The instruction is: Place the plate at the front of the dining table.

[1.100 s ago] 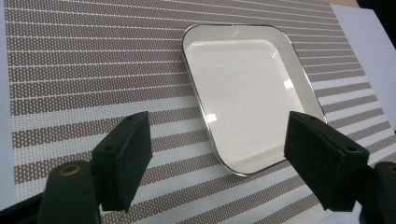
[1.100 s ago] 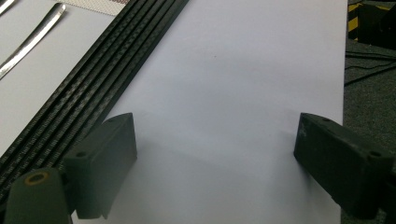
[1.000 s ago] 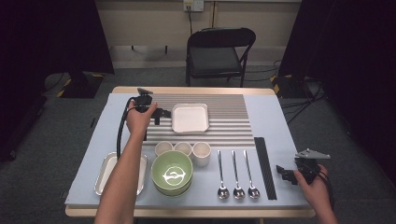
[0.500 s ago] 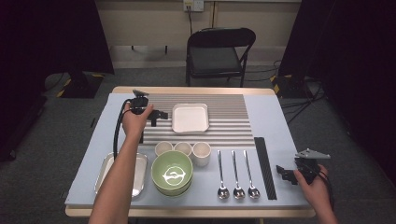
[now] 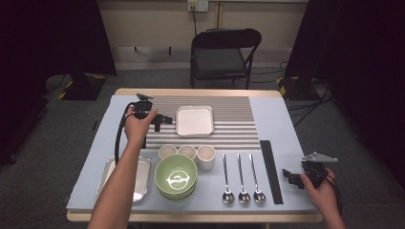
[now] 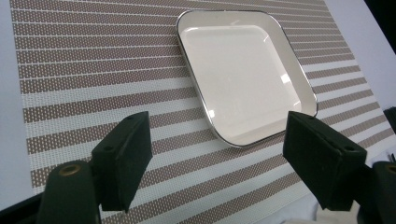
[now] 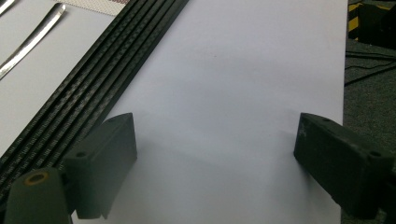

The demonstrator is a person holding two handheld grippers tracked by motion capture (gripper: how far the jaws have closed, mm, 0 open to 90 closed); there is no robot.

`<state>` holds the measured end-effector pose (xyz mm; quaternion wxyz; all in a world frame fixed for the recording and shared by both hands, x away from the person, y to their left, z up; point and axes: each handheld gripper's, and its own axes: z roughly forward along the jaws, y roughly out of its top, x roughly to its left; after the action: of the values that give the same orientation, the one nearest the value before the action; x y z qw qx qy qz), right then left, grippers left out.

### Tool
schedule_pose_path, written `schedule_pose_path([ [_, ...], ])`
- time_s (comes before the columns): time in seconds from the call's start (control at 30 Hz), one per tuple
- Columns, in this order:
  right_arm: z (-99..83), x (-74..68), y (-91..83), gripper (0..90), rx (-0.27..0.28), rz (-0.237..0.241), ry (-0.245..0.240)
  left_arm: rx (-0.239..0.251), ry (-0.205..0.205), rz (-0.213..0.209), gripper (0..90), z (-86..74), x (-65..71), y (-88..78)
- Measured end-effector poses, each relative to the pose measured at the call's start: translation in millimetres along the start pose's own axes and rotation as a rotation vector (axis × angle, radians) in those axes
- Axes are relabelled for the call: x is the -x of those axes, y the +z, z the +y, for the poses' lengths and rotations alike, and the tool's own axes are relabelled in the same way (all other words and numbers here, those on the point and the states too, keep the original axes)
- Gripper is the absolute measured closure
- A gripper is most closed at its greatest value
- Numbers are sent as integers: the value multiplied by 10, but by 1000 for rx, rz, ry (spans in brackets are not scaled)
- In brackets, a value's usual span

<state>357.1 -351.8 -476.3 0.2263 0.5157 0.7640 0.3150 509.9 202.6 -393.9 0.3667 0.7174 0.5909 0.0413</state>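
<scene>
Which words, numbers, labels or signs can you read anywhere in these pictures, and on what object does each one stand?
None can be read as text.
The green bowl carries a white mark inside, too small to read.
The square white plate, the striped mat and the black strip bear no lettering.

No legible text, label, brand name or number found on any item examined. One mark noted: a white emblem inside the green bowl [image 5: 176, 175] on the surface, seen from the high view; it reads as a round motif, too small to tell whether it contains lettering. The white square plate [image 6: 243, 74] is unmarked.
</scene>
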Motion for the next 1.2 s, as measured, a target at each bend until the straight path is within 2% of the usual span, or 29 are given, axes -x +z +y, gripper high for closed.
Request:
schedule_pose_path([
  [0.4, -1, -3, -2, 118, -1, -1, 1, 8, 21, -15, 237, -36, 36, -112],
  [0.43, -1, -3, -2, 118, 0, -2, 0, 10, 7, -29, 238, -59, 18, -126],
  [0.7, 0, 0, 0, 118, 1, -2, -4, 8, 6, -13, 240, -148, -57, -168],
  [0.77, 0, -1, 0, 118, 1, -2, -3, 11, -2, -24, 239, -162, -72, -185],
  [1.2, 0, -1, 0, 118, 1, -2, -3, -4, 14, -37, 239, -254, -125, -231],
])
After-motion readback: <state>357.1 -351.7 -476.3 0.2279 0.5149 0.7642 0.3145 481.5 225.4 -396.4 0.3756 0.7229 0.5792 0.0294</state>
